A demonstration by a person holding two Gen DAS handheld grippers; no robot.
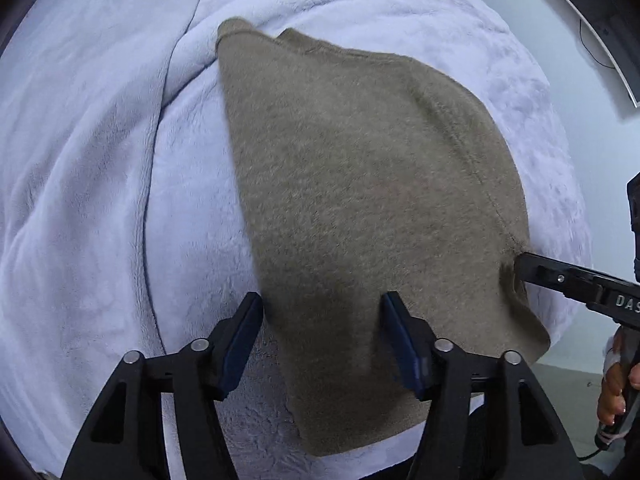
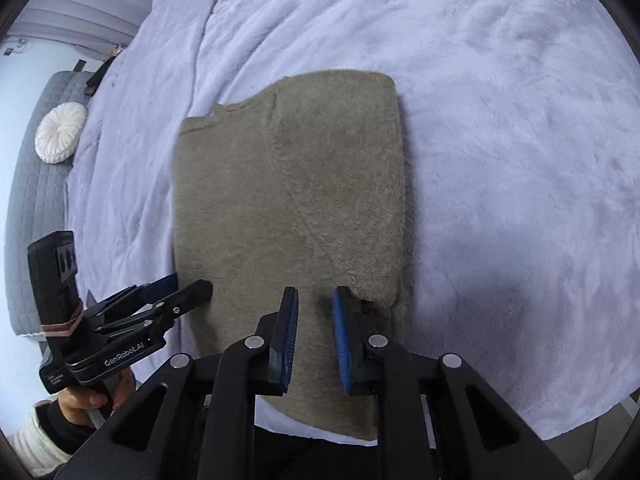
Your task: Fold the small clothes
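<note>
A fuzzy taupe sweater [image 1: 360, 200] lies folded lengthwise on a pale lavender blanket [image 1: 100, 200]; it also shows in the right wrist view [image 2: 288, 208]. My left gripper [image 1: 320, 308] is open, its jaws standing apart over the sweater's near left edge; it also shows in the right wrist view [image 2: 192, 284]. My right gripper [image 2: 316, 300] is open with a narrow gap, over the sweater's near right part where a folded sleeve end lies. From the left wrist view its tip [image 1: 520, 264] touches the sweater's right edge.
The blanket [image 2: 500, 160] covers a bed. A grey quilted bench [image 2: 36, 200] with a round white cushion [image 2: 60, 132] stands at the left. A monitor [image 1: 600, 20] is at the far right by a wall. The bed's near edge lies just under the grippers.
</note>
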